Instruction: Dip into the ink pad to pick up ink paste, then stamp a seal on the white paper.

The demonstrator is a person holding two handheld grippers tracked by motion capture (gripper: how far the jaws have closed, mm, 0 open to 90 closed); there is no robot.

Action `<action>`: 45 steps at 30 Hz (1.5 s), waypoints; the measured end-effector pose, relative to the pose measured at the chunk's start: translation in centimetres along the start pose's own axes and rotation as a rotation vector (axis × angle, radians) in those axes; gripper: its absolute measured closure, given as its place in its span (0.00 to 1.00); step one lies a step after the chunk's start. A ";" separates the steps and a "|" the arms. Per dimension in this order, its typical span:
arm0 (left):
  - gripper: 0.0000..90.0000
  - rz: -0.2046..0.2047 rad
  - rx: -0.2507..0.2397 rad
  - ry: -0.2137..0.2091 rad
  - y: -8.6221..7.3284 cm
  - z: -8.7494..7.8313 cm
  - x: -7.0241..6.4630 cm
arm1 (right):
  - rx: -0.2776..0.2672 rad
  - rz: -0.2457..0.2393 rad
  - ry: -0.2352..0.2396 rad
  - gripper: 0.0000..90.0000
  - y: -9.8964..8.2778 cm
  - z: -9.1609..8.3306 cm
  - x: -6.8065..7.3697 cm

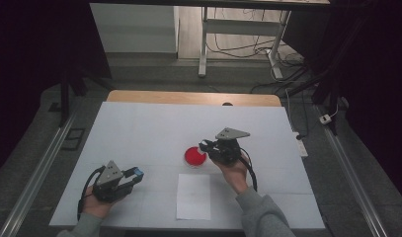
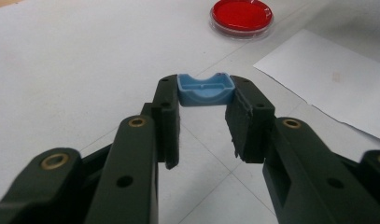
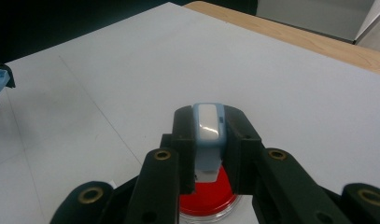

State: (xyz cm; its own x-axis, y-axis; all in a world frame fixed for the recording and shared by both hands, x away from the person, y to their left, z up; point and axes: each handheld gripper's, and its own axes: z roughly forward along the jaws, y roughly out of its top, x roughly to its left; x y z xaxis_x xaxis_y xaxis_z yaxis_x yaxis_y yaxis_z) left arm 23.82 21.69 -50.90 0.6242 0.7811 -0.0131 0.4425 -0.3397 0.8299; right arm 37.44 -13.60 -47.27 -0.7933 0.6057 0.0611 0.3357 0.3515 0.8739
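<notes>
A round clear dish (image 3: 208,205) holds red stuff. The right claw (image 3: 208,135) pinches a pale blue clip (image 3: 209,137) upright above it; the left claw (image 2: 205,100) clamps a blue tray piece (image 2: 205,89) crosswise.

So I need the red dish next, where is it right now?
The red dish sits mid-table in the high view, just beyond the paper sheet, directly below the right gripper.
</notes>
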 end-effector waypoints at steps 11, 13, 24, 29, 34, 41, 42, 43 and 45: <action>0.73 0.001 -0.003 0.002 0.0 -0.1 0.0 | -0.021 0.017 0.005 0.84 0.1 -0.9 -0.3; 0.73 0.000 -0.003 0.003 0.0 -0.1 0.0 | -0.027 0.016 0.007 0.84 0.1 -1.0 -0.3; 0.73 -0.002 -0.001 0.005 0.0 -0.1 0.1 | -0.053 0.006 0.013 0.84 0.2 -2.3 -0.2; 0.73 -0.004 -0.003 0.007 -0.1 -0.1 0.2 | -0.061 0.009 0.018 0.84 0.3 -2.7 -0.2; 0.73 -0.003 -0.002 0.005 -0.1 -0.1 0.2 | -0.069 0.010 0.020 0.84 0.3 -3.1 -0.2; 0.73 -0.003 -0.004 0.006 0.0 -0.1 0.2 | -0.071 0.004 0.025 0.84 0.4 -3.3 0.0; 0.73 -0.002 -0.003 0.006 0.0 -0.1 0.2 | -0.069 0.003 0.025 0.84 0.4 -3.3 0.0; 0.73 -0.002 -0.002 0.006 0.0 0.0 0.2 | -0.069 0.002 0.027 0.84 0.4 -3.3 0.0; 0.73 -0.002 0.000 0.004 0.0 0.0 0.2 | -0.064 0.000 0.028 0.84 0.4 -3.4 0.1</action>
State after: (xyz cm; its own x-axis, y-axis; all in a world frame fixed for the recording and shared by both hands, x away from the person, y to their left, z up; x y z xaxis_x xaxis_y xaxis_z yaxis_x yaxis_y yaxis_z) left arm 23.91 21.87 -50.92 0.6203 0.7842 -0.0124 0.4436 -0.3378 0.8301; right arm 35.75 -15.82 -45.29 -0.8074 0.5853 0.0738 0.3031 0.3044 0.9030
